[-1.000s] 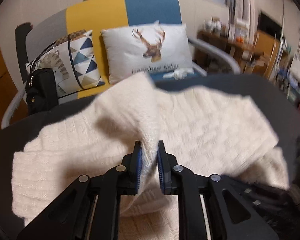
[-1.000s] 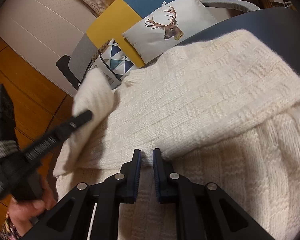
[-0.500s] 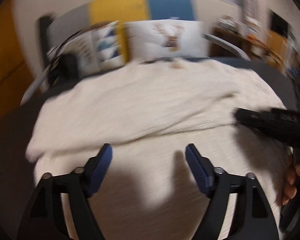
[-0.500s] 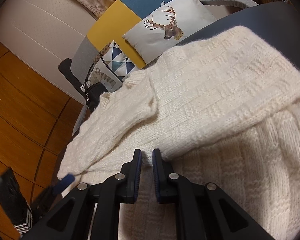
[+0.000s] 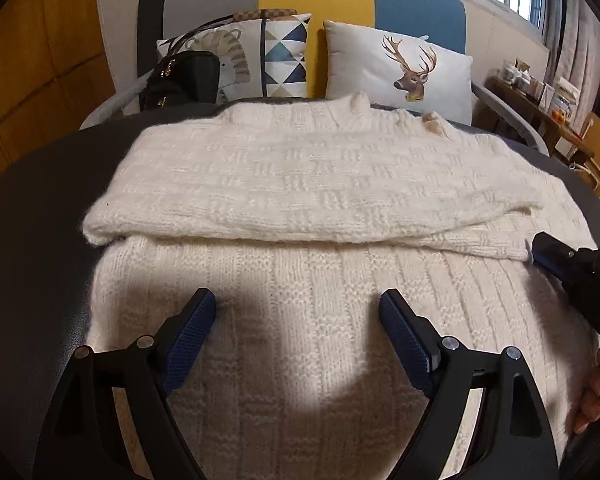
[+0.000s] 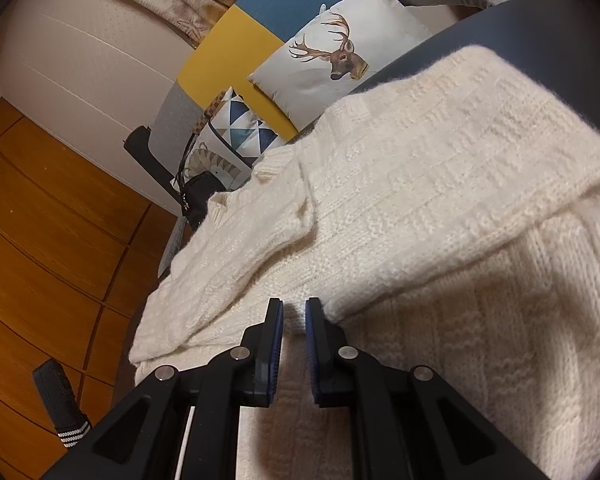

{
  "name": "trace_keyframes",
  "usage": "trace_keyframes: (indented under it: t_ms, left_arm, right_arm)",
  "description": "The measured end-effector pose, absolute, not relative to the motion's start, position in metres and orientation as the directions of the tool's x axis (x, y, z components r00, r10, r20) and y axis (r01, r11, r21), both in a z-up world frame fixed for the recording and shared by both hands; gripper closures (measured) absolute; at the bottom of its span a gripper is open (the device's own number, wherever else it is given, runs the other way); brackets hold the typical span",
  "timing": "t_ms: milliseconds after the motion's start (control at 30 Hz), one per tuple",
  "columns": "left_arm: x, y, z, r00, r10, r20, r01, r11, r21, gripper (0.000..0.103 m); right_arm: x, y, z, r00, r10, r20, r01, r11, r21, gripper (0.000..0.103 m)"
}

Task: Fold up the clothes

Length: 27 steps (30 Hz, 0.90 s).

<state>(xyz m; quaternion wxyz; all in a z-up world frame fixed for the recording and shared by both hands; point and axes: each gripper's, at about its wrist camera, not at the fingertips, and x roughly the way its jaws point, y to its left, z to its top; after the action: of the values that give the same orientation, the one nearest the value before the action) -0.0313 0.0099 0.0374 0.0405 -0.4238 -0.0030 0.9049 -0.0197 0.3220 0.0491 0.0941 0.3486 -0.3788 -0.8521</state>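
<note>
The left hand-held gripper (image 5: 296, 332) has let go of the sleeve and now hangs wide open over the cream chunky-knit sweater (image 5: 320, 208) on the dark round worktop (image 5: 32, 216), sleeves folded across. The right hand-held gripper (image 6: 294, 320) seems pinched on a cuff edge; tugging could drag the fold askew.

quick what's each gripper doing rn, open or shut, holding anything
Left hand-held gripper: open, holding nothing, over the sweater.
Right hand-held gripper: shut on the sweater's folded edge.
</note>
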Motion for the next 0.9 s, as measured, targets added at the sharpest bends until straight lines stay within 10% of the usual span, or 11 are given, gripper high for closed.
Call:
trace_keyframes:
  t_ms: [567,900]
  left_arm:
    - [-0.035,-0.013,0.038,-0.678,0.232,-0.697,-0.068,-0.965,-0.255,0.008]
    - [-0.026,0.003,0.039,-0.666,0.127,-0.735,-0.042,-0.99,-0.133,0.008]
  right_arm:
    - [-0.07,0.339,0.043,-0.751,-0.482,-0.452,-0.174,-0.516,0.839,0.075]
    - [-0.059,0.342,0.044,-0.754,-0.431,-0.496,-0.112,-0.659,0.743,0.097]
